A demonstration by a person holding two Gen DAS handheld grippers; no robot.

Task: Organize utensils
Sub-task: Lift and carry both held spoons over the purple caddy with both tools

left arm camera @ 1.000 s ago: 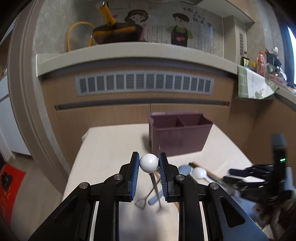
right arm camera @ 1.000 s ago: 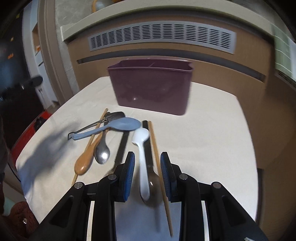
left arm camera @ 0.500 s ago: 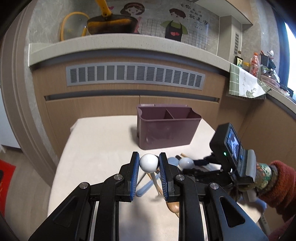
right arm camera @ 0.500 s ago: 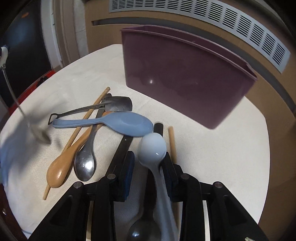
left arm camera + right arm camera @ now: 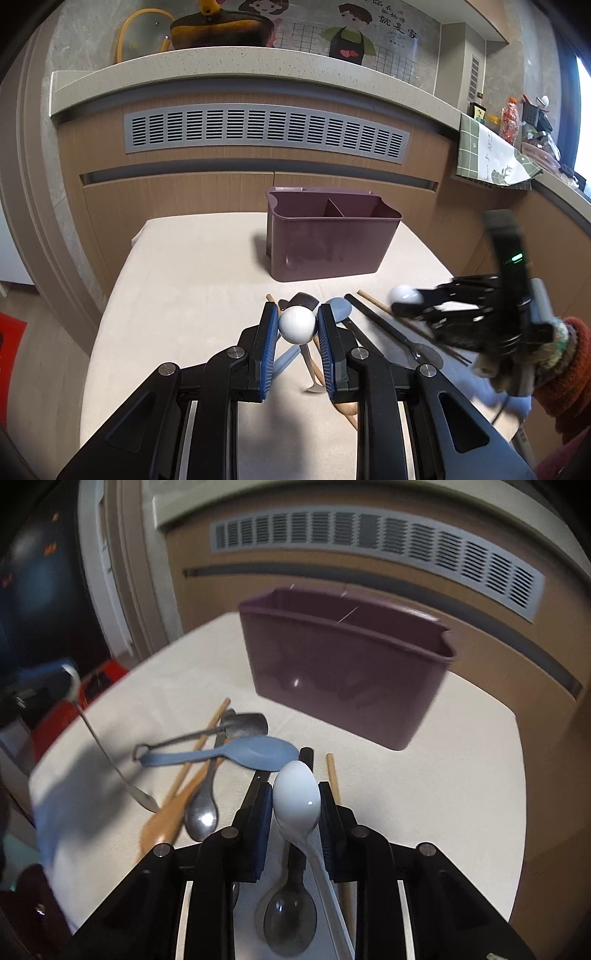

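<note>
Only wall poster (image 5: 400, 35) txt, unreadable.

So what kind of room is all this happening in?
Most likely a home kitchen. A dark frying pan with a yellow handle sits on the speckled stone ledge, cartoon cooks in aprons decorate the tiled wall, and loose spoons lie before a purple two-compartment utensil holder.

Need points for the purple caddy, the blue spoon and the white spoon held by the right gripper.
purple caddy (image 5: 343, 675), right wrist view, front wall.
blue spoon (image 5: 264, 752), right wrist view, bowl.
white spoon (image 5: 296, 794), right wrist view, bowl between the fingers.
</note>
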